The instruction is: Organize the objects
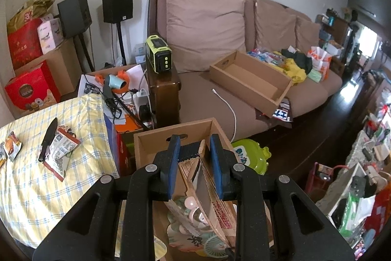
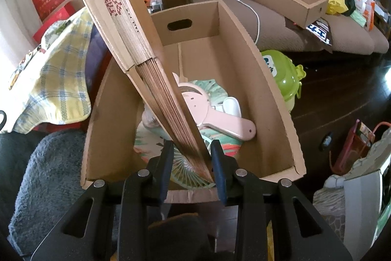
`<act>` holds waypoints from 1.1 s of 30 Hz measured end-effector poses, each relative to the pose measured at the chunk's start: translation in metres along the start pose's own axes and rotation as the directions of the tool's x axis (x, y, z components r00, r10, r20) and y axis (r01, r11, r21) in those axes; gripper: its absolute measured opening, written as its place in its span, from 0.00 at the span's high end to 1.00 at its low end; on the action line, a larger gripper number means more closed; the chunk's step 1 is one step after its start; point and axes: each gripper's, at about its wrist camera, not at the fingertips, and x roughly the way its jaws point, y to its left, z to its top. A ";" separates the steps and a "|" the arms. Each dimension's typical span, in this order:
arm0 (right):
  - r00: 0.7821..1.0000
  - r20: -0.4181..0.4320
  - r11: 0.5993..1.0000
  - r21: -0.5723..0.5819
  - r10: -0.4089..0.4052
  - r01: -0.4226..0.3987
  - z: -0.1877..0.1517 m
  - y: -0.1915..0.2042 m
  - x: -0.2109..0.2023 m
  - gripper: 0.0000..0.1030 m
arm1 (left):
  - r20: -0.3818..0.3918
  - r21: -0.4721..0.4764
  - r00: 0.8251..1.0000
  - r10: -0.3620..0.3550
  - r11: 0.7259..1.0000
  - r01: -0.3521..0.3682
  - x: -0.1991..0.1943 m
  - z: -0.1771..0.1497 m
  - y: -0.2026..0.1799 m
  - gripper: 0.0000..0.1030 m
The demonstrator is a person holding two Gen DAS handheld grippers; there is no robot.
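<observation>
Bamboo folding fan (image 2: pixel 156 80) clamped between both grippers' fingers (image 2: pixel 218 163), slanting over cardboard box (image 2: pixel 273 94), both ends gripped

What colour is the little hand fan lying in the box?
Pink, clearest in the right wrist view.

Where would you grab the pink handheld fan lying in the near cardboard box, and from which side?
Take the pink handheld fan by its flat handle, which sticks out toward the box's right wall. Come from above, jaws across the handle's narrow width. Its round head is partly covered by the folded fan that both the left gripper and right gripper hold slanting over it.
</observation>
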 end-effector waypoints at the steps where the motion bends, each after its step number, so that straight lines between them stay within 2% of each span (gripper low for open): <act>1: 1.000 -0.003 1.000 -0.002 -0.004 0.004 0.000 0.000 0.001 0.71 | -0.001 0.000 1.000 0.002 1.000 -0.002 0.001 -0.001 0.001 0.77; 21: 0.995 -0.098 0.999 -0.015 -0.033 0.032 -0.003 -0.006 0.025 0.71 | -0.075 -0.011 0.995 0.062 0.998 -0.063 0.062 -0.015 0.011 0.76; 33: 0.990 -0.112 0.995 -0.071 -0.083 0.076 -0.003 0.001 0.033 0.69 | -0.123 -0.076 0.989 0.081 0.993 -0.091 0.084 -0.027 0.038 0.75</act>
